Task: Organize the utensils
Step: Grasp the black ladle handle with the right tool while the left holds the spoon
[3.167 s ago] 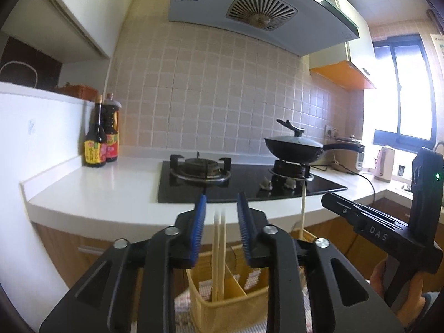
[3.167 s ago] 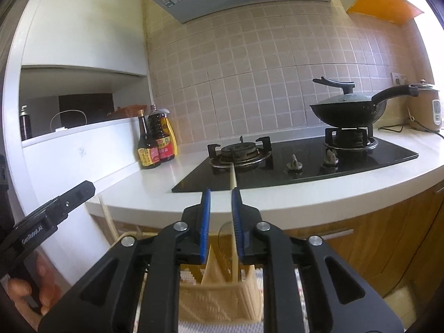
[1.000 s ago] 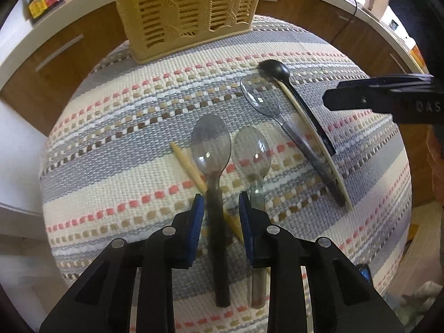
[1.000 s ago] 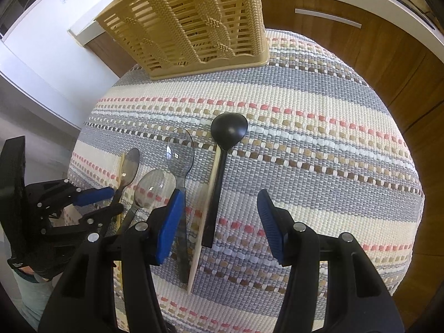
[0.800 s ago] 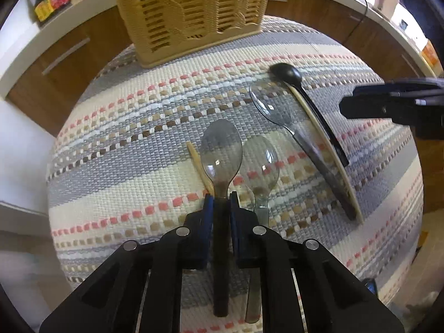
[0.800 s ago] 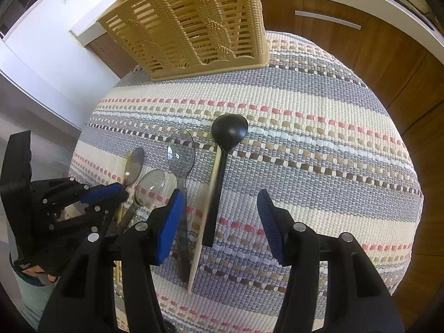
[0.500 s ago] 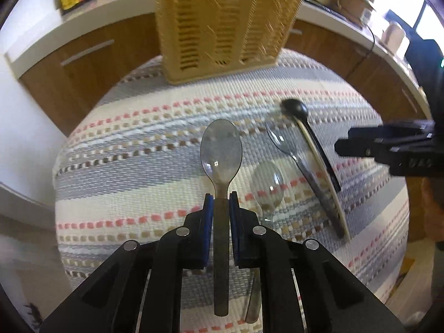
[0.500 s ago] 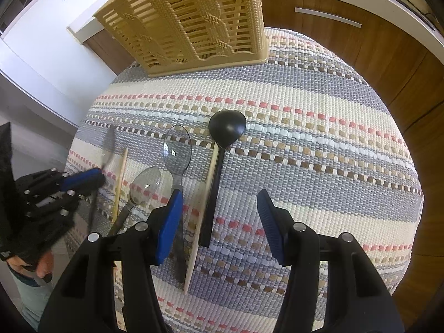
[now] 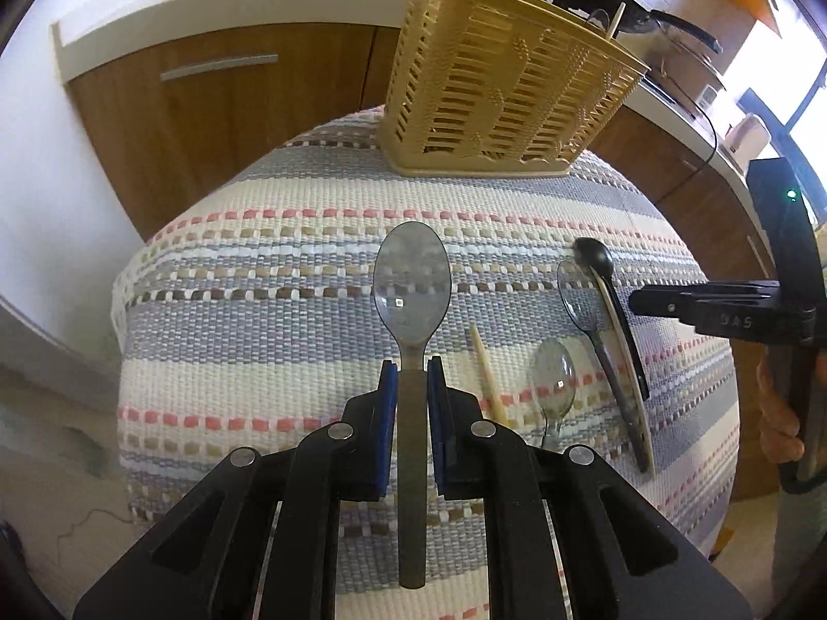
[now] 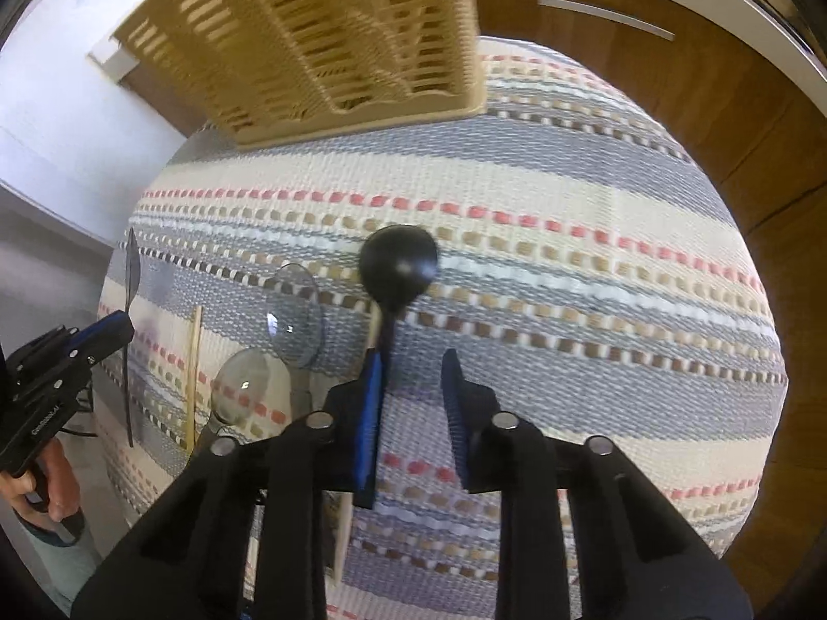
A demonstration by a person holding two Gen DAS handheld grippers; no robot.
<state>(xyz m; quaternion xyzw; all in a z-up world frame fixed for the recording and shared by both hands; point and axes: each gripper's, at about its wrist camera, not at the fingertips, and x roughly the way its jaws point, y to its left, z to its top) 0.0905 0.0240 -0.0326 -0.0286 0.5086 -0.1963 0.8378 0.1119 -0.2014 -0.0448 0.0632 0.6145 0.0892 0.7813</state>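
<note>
The left gripper (image 9: pixel 412 381), which a second ago straddled the clear spoon (image 9: pixel 412 279) on the striped cloth (image 9: pixel 269 279), now clamps its handle and has lifted it, ready for the yellow basket (image 9: pixel 506 88). The right gripper (image 10: pixel 412 377) is closing beside the black spoon (image 10: pixel 399 263), not yet pinching it. 2 clear spoons and chopsticks remain. Kitchen cabinets stand behind.

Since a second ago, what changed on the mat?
The left gripper closed on a clear spoon and lifted it off the mat. The right gripper is closing around the black spoon. The basket, chopsticks and the other two spoons stayed put.
</note>
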